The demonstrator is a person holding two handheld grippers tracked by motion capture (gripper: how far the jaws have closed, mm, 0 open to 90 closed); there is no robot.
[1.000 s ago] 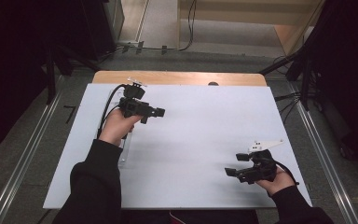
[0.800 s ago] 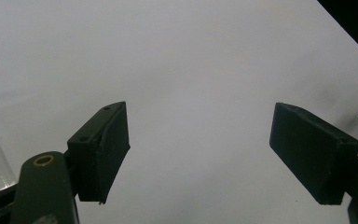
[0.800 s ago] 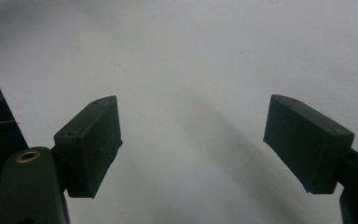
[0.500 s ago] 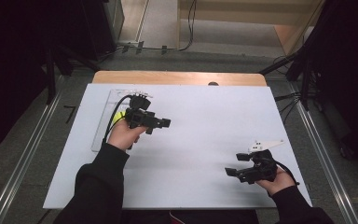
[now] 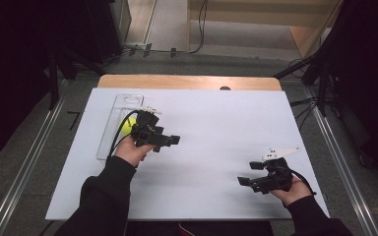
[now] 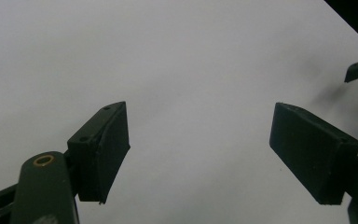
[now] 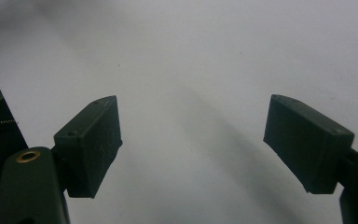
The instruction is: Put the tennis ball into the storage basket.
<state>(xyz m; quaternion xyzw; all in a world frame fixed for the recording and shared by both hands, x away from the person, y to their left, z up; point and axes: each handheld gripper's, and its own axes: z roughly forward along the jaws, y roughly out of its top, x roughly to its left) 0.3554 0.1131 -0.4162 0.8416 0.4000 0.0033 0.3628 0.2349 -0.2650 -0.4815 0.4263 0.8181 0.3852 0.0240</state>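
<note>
- Leftmost on the white tabletop (image 5: 216, 137) lies a clear plastic tray (image 5: 109, 132), long and narrow, running away from the person near the left edge
- Inside that tray sits a yellow-green ball (image 5: 129, 124), partly hidden behind the left gripper (image 5: 173, 140) and its cable; this looks like the thing the work concerns
- Just right of the tray, the left gripper points toward the middle of the tabletop, jaws spread with nothing between them; its own view shows bare white surface between the pads
- Further right, near the front edge, the right gripper (image 5: 242, 181) rests low in the hand, pointing left, jaws likewise spread and empty, with plain tabletop ahead of them
- As for progress, I judge the ball already rests in its tray with neither gripper holding it, so either a placement is done or a pick-up has not begun; the pictures cannot settle which
</note>
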